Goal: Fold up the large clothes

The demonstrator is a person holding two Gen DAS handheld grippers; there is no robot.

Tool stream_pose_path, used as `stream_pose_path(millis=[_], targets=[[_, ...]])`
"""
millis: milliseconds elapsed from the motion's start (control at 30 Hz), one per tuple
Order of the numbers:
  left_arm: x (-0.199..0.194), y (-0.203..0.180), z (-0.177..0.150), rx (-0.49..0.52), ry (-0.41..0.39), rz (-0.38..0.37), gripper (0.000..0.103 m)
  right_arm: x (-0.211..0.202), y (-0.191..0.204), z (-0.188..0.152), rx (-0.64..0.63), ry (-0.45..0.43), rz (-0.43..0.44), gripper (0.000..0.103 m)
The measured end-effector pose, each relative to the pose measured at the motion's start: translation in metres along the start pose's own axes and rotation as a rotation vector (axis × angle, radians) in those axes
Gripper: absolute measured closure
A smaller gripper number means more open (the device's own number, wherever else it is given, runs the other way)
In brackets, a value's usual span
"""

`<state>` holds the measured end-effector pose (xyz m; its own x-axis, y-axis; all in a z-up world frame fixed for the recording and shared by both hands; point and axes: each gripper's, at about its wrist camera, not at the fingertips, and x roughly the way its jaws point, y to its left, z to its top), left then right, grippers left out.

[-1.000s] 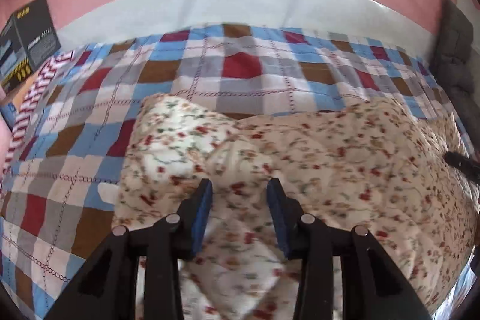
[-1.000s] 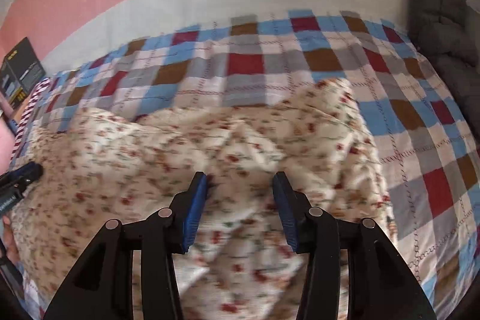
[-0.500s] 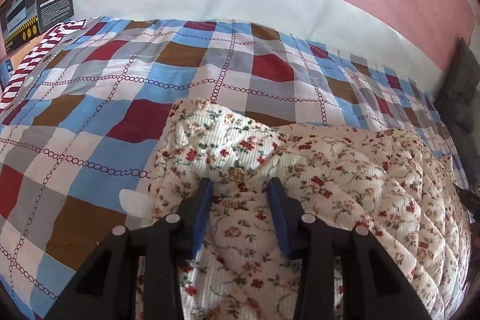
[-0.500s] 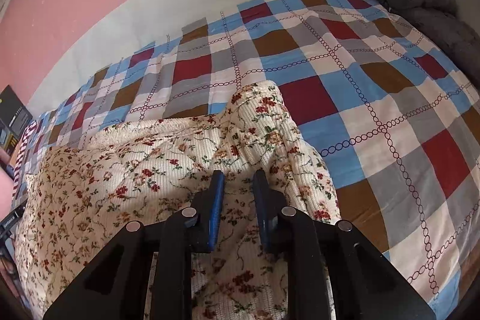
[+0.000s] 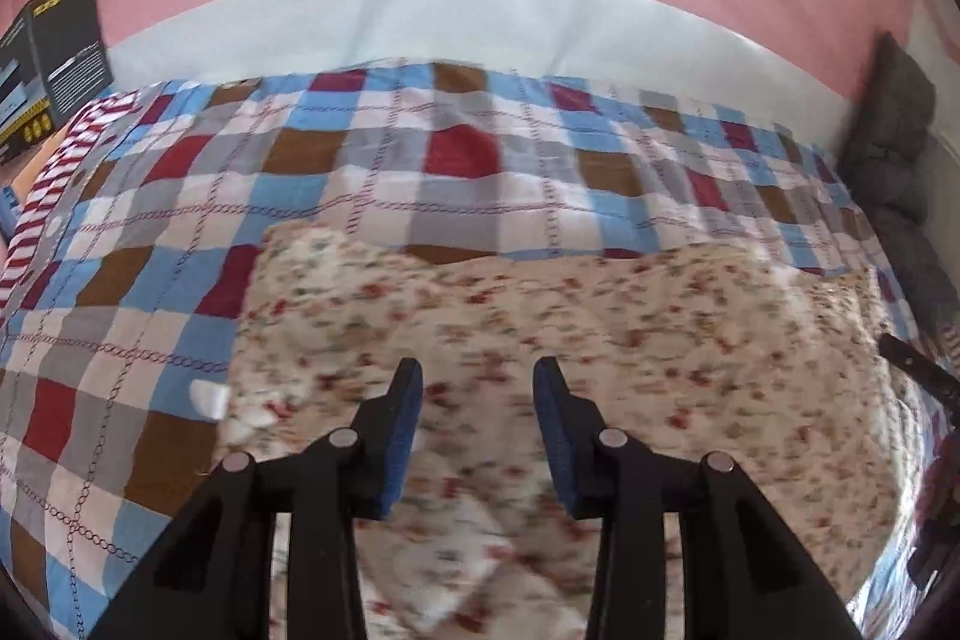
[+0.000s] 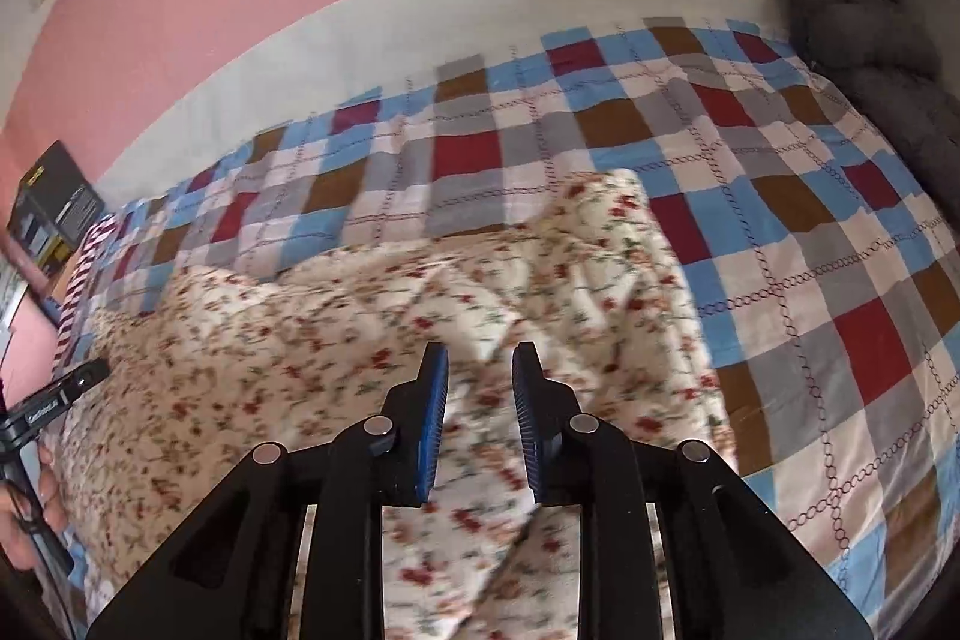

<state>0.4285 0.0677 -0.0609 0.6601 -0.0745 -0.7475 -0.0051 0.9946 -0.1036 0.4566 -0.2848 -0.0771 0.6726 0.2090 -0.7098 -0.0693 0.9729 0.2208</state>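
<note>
A cream floral quilted garment (image 5: 600,328) lies spread across the checkered bedspread (image 5: 456,148). My left gripper (image 5: 477,367) hovers over its near left part, open, with nothing pinched between the blue pads. My right gripper (image 6: 480,349) hangs over the garment (image 6: 300,340) near its right side, where a raised fold peaks just beyond the fingertips. Its jaws are opening, a narrow gap shows between the pads, and no cloth is pressed between them. A person's hand (image 6: 24,508) carries the left gripper at the left edge of the right wrist view.
The bedspread (image 6: 840,250) shows bare beyond and to the right of the garment. A black box (image 5: 54,58) and a red-and-white striped cloth (image 5: 54,184) sit at the far left. A grey cushion (image 5: 900,148) stands at the far right against the pink wall.
Both grippers have pulled back and up from the garment's far edge. The right jaws, nearly shut on a fold half a second ago, have parted.
</note>
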Motion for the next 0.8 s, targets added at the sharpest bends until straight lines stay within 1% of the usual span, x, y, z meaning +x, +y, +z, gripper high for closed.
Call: stream_pose_path(millis=[100, 133, 167, 200, 233, 267, 300, 367, 400, 433, 467, 500, 533, 633, 667, 700, 733, 767, 800], targets=[[-0.006, -0.059, 0.003, 0.103, -0.019, -0.119, 0.062, 0.0, 0.044, -0.008, -0.105, 0.005, 0.083, 0.08], [-0.002, -0.077, 0.003, 0.137, -0.017, -0.144, 0.062, 0.003, 0.054, -0.011, -0.126, 0.015, 0.1, 0.08], [0.005, -0.092, 0.003, 0.168, -0.008, -0.144, 0.062, 0.009, 0.06, -0.013, -0.143, 0.032, 0.095, 0.08], [0.018, -0.103, 0.002, 0.184, 0.018, -0.128, 0.062, 0.017, 0.061, -0.015, -0.152, 0.055, 0.072, 0.08], [0.034, -0.107, 0.001, 0.182, 0.054, -0.109, 0.06, 0.025, 0.056, -0.017, -0.147, 0.075, 0.057, 0.08], [0.049, -0.107, 0.0, 0.173, 0.076, -0.096, 0.059, 0.03, 0.045, -0.016, -0.123, 0.081, 0.069, 0.082], [0.06, -0.101, 0.0, 0.154, 0.081, -0.107, 0.058, 0.032, 0.031, -0.015, -0.092, 0.075, 0.063, 0.082], [0.071, -0.09, 0.0, 0.092, 0.079, -0.139, 0.058, 0.03, 0.001, -0.012, -0.038, 0.047, -0.017, 0.084], [0.072, -0.09, -0.001, 0.083, 0.068, -0.14, 0.058, 0.029, -0.016, -0.011, -0.004, 0.035, -0.046, 0.086], [0.074, -0.094, -0.002, 0.102, 0.055, -0.122, 0.058, 0.031, -0.034, -0.014, 0.035, 0.033, -0.048, 0.091], [0.076, -0.1, -0.004, 0.127, 0.048, -0.097, 0.057, 0.033, -0.049, -0.016, 0.068, 0.036, -0.045, 0.103], [0.077, -0.104, -0.005, 0.142, 0.043, -0.075, 0.057, 0.034, -0.058, -0.019, 0.092, 0.038, -0.027, 0.103], [0.076, -0.106, -0.004, 0.149, 0.045, -0.062, 0.057, 0.034, -0.061, -0.019, 0.098, 0.035, -0.013, 0.103], [0.061, -0.099, 0.004, 0.123, 0.066, -0.077, 0.058, 0.021, -0.049, -0.016, 0.063, 0.026, -0.061, 0.103], [0.051, -0.094, 0.006, 0.119, 0.063, -0.084, 0.058, 0.012, -0.045, -0.015, 0.065, 0.016, -0.058, 0.097], [0.036, -0.087, 0.007, 0.122, 0.043, -0.087, 0.058, 0.001, -0.042, -0.015, 0.064, -0.001, -0.046, 0.087], [0.021, -0.078, 0.005, 0.125, 0.013, -0.077, 0.058, -0.01, -0.039, -0.018, 0.051, -0.02, -0.033, 0.081], [0.006, -0.065, 0.002, 0.123, -0.009, -0.056, 0.058, -0.023, -0.035, -0.022, 0.03, -0.042, -0.022, 0.07], [-0.007, -0.048, -0.003, 0.103, -0.025, -0.045, 0.058, -0.034, -0.031, -0.029, 0.007, -0.056, -0.015, 0.067]])
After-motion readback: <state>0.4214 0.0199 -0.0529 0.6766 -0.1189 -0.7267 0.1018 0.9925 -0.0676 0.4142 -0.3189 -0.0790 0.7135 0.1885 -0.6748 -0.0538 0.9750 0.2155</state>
